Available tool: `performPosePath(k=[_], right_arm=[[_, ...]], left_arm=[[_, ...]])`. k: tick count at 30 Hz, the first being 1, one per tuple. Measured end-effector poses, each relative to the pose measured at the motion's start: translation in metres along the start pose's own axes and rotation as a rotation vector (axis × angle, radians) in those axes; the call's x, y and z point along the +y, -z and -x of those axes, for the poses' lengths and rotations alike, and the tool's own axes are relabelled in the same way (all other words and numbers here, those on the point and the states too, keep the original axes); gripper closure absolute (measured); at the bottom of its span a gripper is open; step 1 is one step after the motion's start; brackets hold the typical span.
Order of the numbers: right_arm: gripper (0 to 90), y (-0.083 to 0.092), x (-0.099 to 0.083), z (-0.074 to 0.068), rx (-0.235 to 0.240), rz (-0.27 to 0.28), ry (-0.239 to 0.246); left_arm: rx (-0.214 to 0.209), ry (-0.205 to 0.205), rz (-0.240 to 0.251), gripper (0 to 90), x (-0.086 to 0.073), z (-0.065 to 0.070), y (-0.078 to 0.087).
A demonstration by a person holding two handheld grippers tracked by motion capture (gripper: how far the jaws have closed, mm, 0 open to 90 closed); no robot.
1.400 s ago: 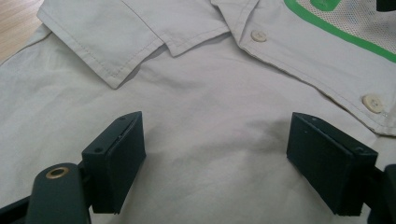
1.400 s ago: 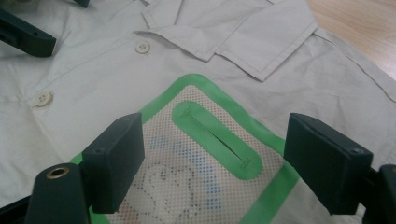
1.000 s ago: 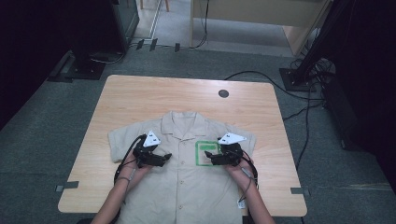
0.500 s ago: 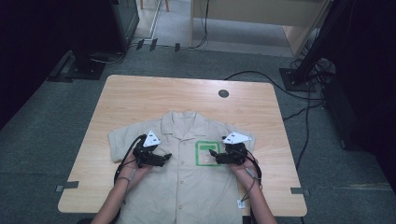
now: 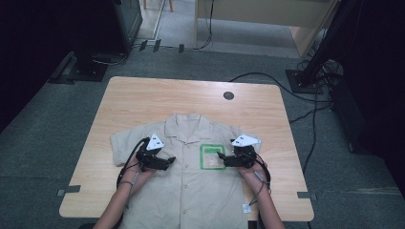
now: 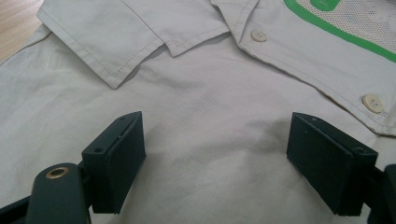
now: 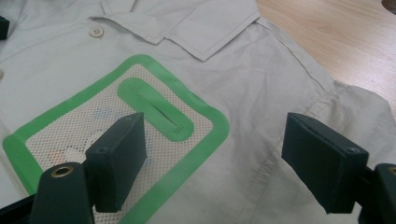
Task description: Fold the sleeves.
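- No writing is legible on the shirt (image 5: 191,181); blurred shapes show behind its green-edged mesh pocket (image 7: 116,135), perhaps small items.
- Left tongs (image 6: 215,163) and right tongs (image 7: 210,163) gape, gripping nothing.

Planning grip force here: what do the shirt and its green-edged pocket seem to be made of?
Shirt: beige woven cloth, likely cotton, matte, with soft creases and stitched seams. Pocket: pale perforated mesh, dotted with holes, bordered in smooth green, possibly rubbery, trim.
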State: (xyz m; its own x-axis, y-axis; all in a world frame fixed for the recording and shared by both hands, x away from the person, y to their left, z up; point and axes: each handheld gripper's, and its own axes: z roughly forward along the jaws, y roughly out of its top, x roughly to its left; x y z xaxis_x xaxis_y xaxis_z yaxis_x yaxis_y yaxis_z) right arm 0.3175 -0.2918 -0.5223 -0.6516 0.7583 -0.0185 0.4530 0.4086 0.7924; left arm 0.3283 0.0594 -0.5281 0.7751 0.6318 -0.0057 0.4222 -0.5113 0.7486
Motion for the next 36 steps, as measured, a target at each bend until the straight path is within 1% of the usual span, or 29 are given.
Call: performPosePath(k=[5,9,26,28,36], right_arm=[[21.5,0.002,-0.001,0.004,-0.008,0.003,-0.002],[21.5,0.004,-0.003,0.008,-0.01,0.001,-0.02],[21.5,0.011,-0.008,0.021,-0.026,0.018,-0.04],[21.5,0.012,-0.008,0.023,-0.028,0.019,-0.05],[21.3,0.015,-0.011,0.029,-0.025,0.029,-0.056]], left_arm=[[0.0,0.0,0.0,19.4,0.0,0.0,0.0],[0.0,0.0,0.0,19.4,0.0,0.0,0.0],[0.0,0.0,0.0,19.4,0.0,0.0,0.0],[0.0,0.0,0.0,19.4,0.0,0.0,0.0],[0.0,0.0,0.0,19.5,0.0,0.0,0.0]])
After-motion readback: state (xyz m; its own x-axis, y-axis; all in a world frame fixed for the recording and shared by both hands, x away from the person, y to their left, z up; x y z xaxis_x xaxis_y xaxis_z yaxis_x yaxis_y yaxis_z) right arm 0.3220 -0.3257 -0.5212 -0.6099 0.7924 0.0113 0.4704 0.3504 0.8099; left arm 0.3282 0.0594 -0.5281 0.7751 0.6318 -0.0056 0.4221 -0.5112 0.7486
